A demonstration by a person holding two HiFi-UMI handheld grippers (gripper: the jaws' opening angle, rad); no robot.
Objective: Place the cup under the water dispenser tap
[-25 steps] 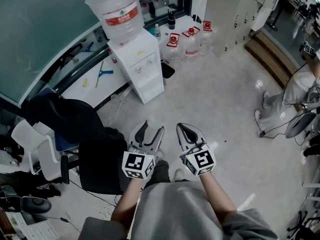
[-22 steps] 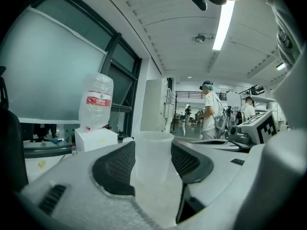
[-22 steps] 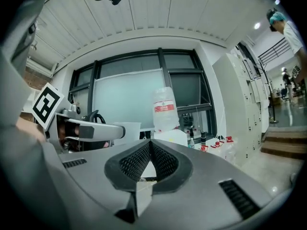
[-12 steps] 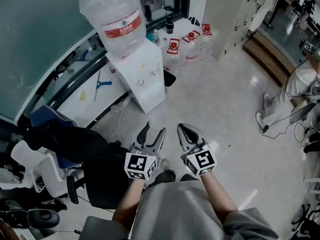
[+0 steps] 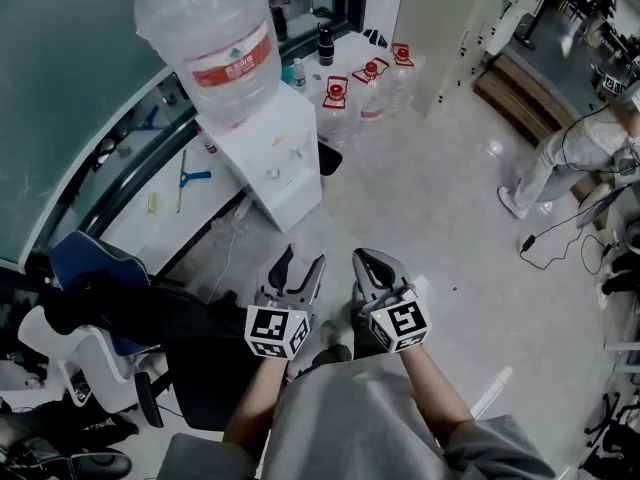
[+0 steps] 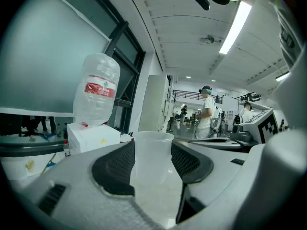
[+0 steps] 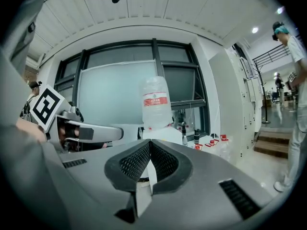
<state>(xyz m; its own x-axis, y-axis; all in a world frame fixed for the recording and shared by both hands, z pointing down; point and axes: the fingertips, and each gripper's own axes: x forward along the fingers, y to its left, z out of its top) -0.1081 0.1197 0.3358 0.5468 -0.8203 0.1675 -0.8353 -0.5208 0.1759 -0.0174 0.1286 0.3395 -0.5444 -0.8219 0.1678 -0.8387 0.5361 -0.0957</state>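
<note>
The white water dispenser (image 5: pixel 270 158) stands on the floor ahead and to the left, with a big clear bottle (image 5: pixel 215 43) upended on top. A clear plastic cup (image 6: pixel 152 159) stands upright between the jaws of my left gripper (image 6: pixel 153 150), which is shut on it. In the head view the left gripper (image 5: pixel 298 263) points toward the dispenser, well short of it. Beside it on the right, my right gripper (image 5: pixel 368 260) has its jaws shut together with nothing in them. The right gripper view shows the dispenser (image 7: pixel 165 134) and bottle (image 7: pixel 156 104) beyond the shut right gripper (image 7: pixel 149 147).
Several spare water bottles with red caps (image 5: pixel 370 83) stand behind the dispenser. A black office chair with a dark jacket (image 5: pixel 150 308) is at my left. A person (image 5: pixel 570 148) stands at the right, with a cable (image 5: pixel 560 243) on the floor nearby. Wooden steps (image 5: pixel 515 88) lie far right.
The dispenser has slid left and grown larger in the head view as I come closer. Both grippers keep the same pose, the cup still in the left one.
</note>
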